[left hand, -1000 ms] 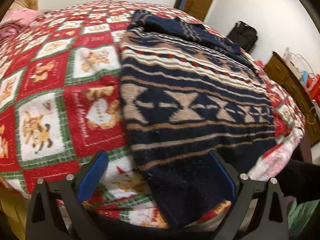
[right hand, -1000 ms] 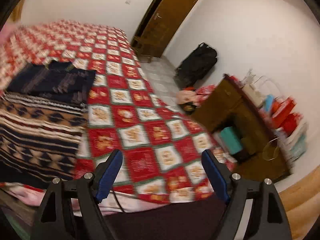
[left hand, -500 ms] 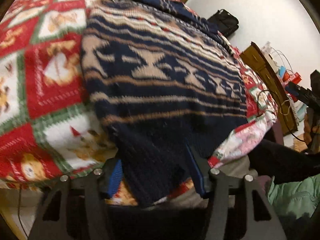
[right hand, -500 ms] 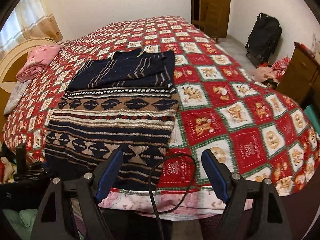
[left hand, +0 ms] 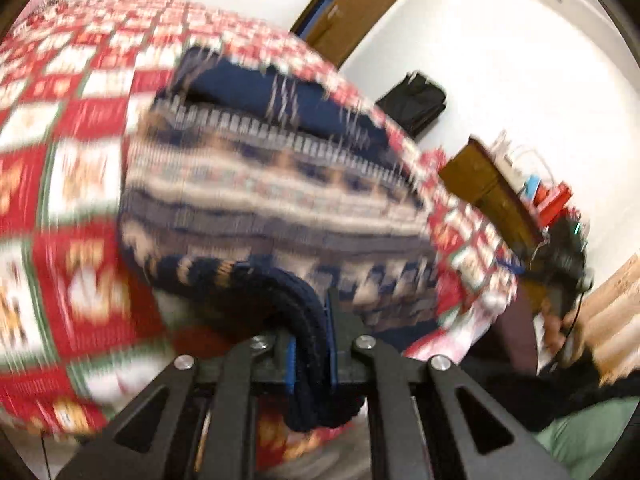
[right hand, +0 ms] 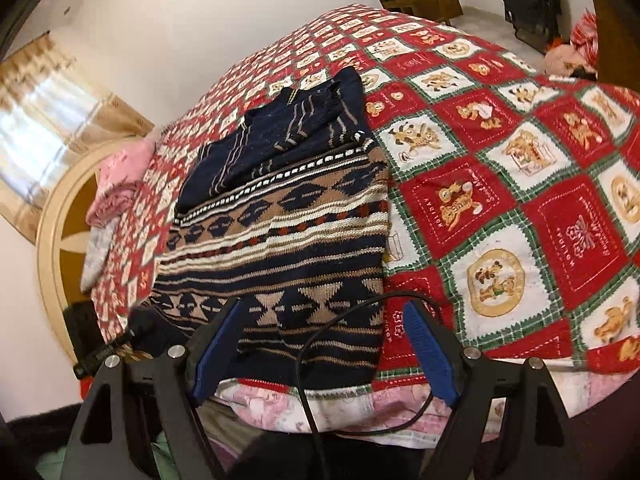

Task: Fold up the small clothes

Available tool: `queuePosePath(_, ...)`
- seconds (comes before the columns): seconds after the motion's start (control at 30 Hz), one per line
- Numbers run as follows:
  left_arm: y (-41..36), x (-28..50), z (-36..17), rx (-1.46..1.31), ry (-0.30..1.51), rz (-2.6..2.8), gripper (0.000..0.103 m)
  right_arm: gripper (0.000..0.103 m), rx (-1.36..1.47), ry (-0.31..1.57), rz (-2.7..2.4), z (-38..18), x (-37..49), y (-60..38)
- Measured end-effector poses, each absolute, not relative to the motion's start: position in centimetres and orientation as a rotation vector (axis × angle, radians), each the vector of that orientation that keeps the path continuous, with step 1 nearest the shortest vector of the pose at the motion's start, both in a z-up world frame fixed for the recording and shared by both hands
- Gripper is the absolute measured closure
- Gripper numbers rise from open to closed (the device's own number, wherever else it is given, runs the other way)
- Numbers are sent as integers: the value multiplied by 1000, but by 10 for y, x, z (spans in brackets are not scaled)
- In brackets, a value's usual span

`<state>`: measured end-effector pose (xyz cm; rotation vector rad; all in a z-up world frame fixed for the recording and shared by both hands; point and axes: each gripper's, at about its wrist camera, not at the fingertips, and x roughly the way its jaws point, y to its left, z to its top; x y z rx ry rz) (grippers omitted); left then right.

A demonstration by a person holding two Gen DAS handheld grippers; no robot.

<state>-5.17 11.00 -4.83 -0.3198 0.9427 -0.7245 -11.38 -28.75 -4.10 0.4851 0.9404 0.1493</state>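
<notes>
Gripping the ribbed navy hem of the sweater (left hand: pixel 280 208), your left tongs (left hand: pixel 310 354) have just been closing & are now clamped tight on it; the blue pads pinch the rolled edge between them, w/ a bit of knit hanging below. Your right tongs (right hand: pixel 320 344) stand wide apart w/ nothing in them, hovering just over the sweater's near right corner; only a loose black cable (right hand: pixel 320 360) loops between the fingers.

Sweater lies flat on the bed (right hand: pixel 520 208), hem at the near edge, sleeves folded across the chest at the far end. Left-wrist view is badly smeared, so detail of the lifted corner is hard to read.

Step, as I read it: start of the bottom-to-top fold. One hem corner is secured, the other isn't yet. Next you'd prob. need to drop the right tongs onto the opposite hem corner, pinch both layers, then bring both corners up & over toward the collar together, level, so the fold line runs straight. Watch that cable: it could snag in the pads.

Writing: the quilt's red squares carry stitched "HOLIDAY" lettering around the bears; other words are too small to make out. No brand tag visible on the sweater.
</notes>
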Motion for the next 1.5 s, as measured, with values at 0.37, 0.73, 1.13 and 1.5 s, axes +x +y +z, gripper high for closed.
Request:
queuePosePath(0.37, 86, 53, 15, -383, 845, -705, 91, 21, 388, 970, 113, -38, -107, -302)
queuePosePath(0.73, 55, 108, 4, -438, 925, -632, 91, 21, 263, 1129, 248, -82, -72, -253)
queuePosePath(1.13, 40, 177, 26, -461, 898, -542, 91, 21, 150, 1442, 312, -147, -100, -237)
queuePosePath(1.5, 38, 176, 3, -389, 942, -496, 91, 22, 471, 1252, 470, -118, -67, -229)
